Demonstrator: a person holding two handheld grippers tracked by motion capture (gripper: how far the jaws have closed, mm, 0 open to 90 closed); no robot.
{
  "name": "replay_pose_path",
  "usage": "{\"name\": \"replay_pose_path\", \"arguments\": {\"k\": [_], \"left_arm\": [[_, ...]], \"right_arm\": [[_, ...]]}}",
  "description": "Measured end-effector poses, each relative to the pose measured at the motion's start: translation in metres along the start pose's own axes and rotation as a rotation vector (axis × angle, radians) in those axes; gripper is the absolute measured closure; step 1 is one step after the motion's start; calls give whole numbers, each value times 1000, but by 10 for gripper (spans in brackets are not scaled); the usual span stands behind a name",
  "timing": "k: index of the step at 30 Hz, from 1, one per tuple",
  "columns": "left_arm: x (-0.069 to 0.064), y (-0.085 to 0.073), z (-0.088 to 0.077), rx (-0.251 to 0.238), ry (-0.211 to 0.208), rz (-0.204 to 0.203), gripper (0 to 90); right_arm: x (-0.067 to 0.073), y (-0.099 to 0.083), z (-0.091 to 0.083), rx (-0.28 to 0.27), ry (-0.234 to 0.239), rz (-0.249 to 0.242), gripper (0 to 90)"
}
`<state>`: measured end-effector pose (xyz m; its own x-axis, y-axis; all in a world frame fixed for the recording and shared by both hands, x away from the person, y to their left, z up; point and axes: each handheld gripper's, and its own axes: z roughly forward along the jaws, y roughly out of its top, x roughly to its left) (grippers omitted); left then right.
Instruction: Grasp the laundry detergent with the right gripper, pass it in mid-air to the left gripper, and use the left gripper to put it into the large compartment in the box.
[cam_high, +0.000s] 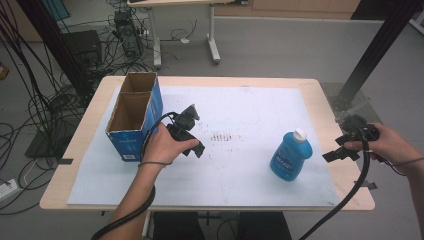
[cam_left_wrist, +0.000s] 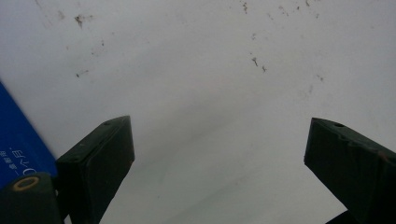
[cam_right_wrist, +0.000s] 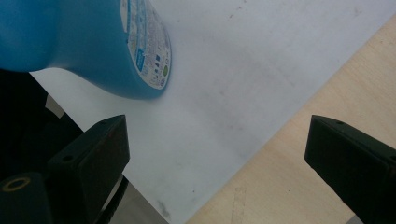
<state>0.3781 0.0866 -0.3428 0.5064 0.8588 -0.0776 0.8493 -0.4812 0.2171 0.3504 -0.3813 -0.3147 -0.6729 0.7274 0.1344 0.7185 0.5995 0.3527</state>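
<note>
A blue bottle (cam_high: 291, 156) with a white cap stands upright on the white sheet (cam_high: 240, 110) at the right. In the right gripper view the bottle (cam_right_wrist: 93, 42) fills the upper left, beyond the jaws and not between them. My right gripper (cam_high: 337, 147) is open, held just right of the bottle over the table's right edge; its jaws (cam_right_wrist: 217, 158) stand wide with nothing in them. My left gripper (cam_high: 196, 131) is open beside the blue cardboard box (cam_high: 132, 117), low over the sheet; its jaws (cam_left_wrist: 217, 158) are empty.
The box is open-topped with two compartments, at the sheet's left side; its blue wall (cam_left_wrist: 18, 149) shows close to the left jaw. Bare wooden table (cam_right_wrist: 327, 93) borders the sheet. Small brown marks (cam_high: 222, 136) dot the sheet's middle. Cables trail from both grippers.
</note>
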Motion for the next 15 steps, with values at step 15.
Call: {"name": "replay_pose_path", "arguments": {"k": [15], "left_arm": [[-6,-9,2,-22,-31,-4,88]], "right_arm": [[12,-13,7,5,26,-17,64]]}}
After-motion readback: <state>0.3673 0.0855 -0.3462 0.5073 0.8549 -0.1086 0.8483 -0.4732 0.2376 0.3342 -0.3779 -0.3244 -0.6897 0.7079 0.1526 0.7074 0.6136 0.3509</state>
